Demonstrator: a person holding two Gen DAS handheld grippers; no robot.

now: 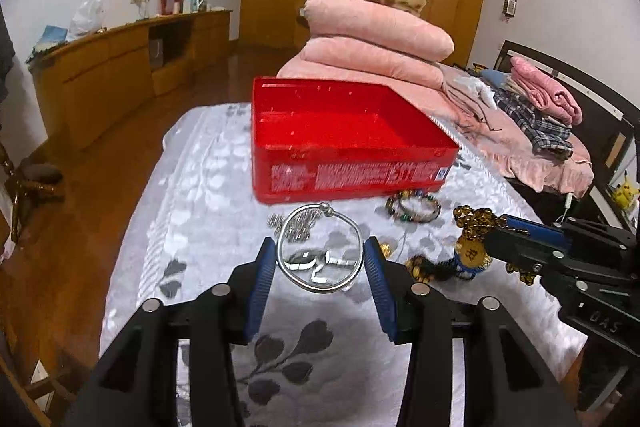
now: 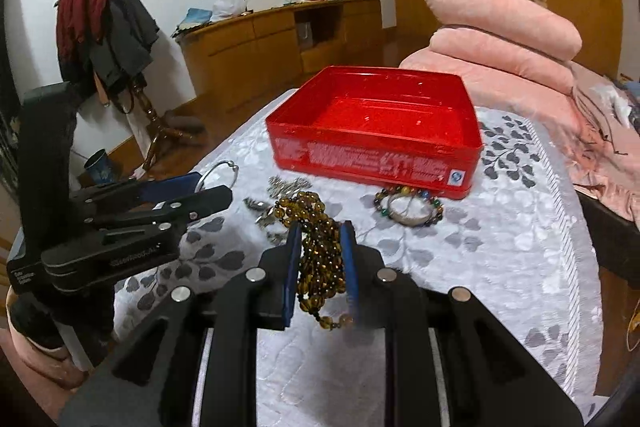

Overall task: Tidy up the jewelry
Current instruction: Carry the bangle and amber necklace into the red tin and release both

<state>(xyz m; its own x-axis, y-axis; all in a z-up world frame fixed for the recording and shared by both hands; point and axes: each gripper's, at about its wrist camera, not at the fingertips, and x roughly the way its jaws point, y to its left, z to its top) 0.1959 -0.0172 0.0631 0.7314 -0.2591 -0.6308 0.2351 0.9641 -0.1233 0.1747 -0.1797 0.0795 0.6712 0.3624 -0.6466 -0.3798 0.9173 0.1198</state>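
Both hands are loaded right now. The left hand-held gripper (image 1: 320, 259) is grasping a thin silver wire bangle (image 1: 320, 251) across its width, lifted off the white-and-grey leaf-patterned bed cover (image 1: 280, 347). The right hand-held gripper (image 2: 320, 255) is clenched on a bunch of amber bead strands (image 2: 320, 259).

The open red metal tin (image 2: 376, 131) sits just behind the leftover pile, empty as far as I can see.

I'd clear the near rim before letting go, one hand at a time.

The tin's white side print is too blurry to read.
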